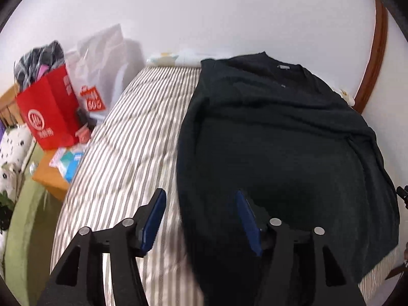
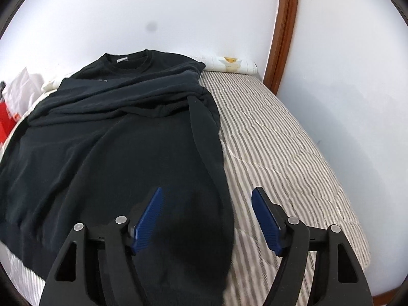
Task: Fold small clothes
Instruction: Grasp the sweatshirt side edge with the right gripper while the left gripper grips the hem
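— Where's the black sweatshirt (image 2: 107, 137) now?

— Flat on the striped bed (image 2: 280, 137), collar toward the white wall (image 2: 178, 12) at twelve o'clock, hem toward us at six. One sleeve (image 2: 142, 94) is folded across the chest, and the side edge at three o'clock is turned in along the body.

— And the left gripper (image 1: 200, 216)?

— Released. Its blue pads (image 1: 153, 221) stand apart with nothing pinched; the sweatshirt's edge at nine o'clock lies below the gap (half cloth, half striped cover showing between the fingers). Whether a pad brushes the fabric, I can't tell; that spot is blurred.

— The right gripper (image 2: 207, 216)?

— Also let go, jaws spread wide over the sweatshirt's folded edge at three o'clock. The cloth sits beneath the opening, but the pads aren't pressing on it.

— Anything else about?

— A red bag (image 1: 51, 117) and a white plastic bag (image 1: 102, 58) crowd a wooden stand at ten o'clock from the left gripper, just beside the bed. A brown door frame (image 2: 283, 33) rises at one o'clock from the right gripper, past the pillow (image 2: 229, 63) against the wall.
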`<state>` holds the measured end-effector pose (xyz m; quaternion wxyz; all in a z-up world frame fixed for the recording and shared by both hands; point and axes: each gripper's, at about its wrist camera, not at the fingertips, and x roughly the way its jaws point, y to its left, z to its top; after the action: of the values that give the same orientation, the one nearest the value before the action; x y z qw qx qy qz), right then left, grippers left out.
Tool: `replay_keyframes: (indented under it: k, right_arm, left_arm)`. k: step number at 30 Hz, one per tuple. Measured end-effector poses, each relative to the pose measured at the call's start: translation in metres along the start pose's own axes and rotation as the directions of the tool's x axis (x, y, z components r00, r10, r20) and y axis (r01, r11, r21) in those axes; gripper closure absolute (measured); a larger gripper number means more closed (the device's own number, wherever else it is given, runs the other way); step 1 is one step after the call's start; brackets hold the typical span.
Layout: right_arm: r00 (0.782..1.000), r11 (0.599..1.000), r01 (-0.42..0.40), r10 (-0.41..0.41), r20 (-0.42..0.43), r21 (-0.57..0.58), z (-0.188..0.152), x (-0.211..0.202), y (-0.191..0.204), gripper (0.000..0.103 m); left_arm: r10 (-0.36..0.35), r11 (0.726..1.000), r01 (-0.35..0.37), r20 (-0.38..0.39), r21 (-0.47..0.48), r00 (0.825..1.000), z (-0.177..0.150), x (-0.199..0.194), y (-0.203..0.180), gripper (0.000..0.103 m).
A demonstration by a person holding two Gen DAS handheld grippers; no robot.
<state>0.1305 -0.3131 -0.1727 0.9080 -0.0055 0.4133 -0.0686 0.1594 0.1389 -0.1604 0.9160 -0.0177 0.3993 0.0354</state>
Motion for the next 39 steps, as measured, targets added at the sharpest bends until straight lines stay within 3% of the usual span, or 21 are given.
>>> replay_keyframes:
  k: [9, 13, 15, 17, 18, 20, 21, 25, 31, 39]
  right_arm:
    - [0.995, 0.998, -0.055, 0.058, -0.078, 0.036, -0.034, 0.02, -0.013, 0.03]
    - [0.991, 0.991, -0.094, 0.102, -0.083, 0.095, -0.031, 0.035, -0.014, 0.033]
    - [0.991, 0.986, -0.097, 0.108, -0.076, 0.137, -0.026, 0.041, -0.015, 0.039]
    - [0.992, 0.985, -0.088, 0.101, -0.077, 0.149, -0.02, 0.045, -0.012, 0.056]
    - [0.991, 0.984, -0.098, 0.11, -0.075, 0.15, -0.018, 0.046, -0.01, 0.062]
    - [0.988, 0.982, -0.131, 0.141, -0.065, 0.137, -0.015, 0.049, -0.006, 0.088]
    - [0.985, 0.981, -0.15, 0.158, -0.063, 0.121, -0.015, 0.049, -0.004, 0.089]
    - [0.981, 0.975, -0.185, 0.191, -0.038, 0.122, -0.018, 0.039, -0.017, 0.094]
    - [0.978, 0.97, -0.207, 0.209, -0.007, 0.132, -0.029, 0.021, -0.044, 0.094]
    - [0.975, 0.969, -0.214, 0.22, -0.036, 0.127, -0.04, 0.014, -0.053, 0.091]
  left_arm:
    - [-0.169, 0.982, 0.165, -0.043, -0.087, 0.985, -0.049, -0.004, 0.017, 0.04]
    - [-0.135, 0.989, 0.133, -0.027, -0.071, 0.99, -0.052, -0.003, 0.005, 0.041]
    - [-0.129, 0.989, 0.127, -0.023, -0.078, 0.991, -0.051, -0.001, 0.001, 0.042]
    - [-0.099, 0.993, 0.097, -0.02, -0.064, 0.995, -0.049, 0.002, -0.006, 0.044]
    - [-0.084, 0.995, 0.083, -0.019, -0.056, 0.996, -0.047, 0.004, -0.01, 0.053]
    - [-0.044, 0.997, 0.043, -0.016, -0.063, 0.999, -0.045, 0.008, -0.013, 0.076]
    - [-0.03, 0.997, 0.029, -0.016, -0.067, 0.999, -0.044, 0.009, -0.013, 0.093]
    - [-0.073, 0.991, 0.071, -0.016, -0.11, 0.997, -0.046, 0.0, -0.006, 0.095]
    - [-0.137, 0.988, 0.136, -0.019, -0.071, 0.99, -0.069, -0.027, -0.009, 0.095]
    - [-0.157, 0.987, 0.156, -0.035, -0.03, 0.987, -0.1, -0.04, -0.019, 0.094]
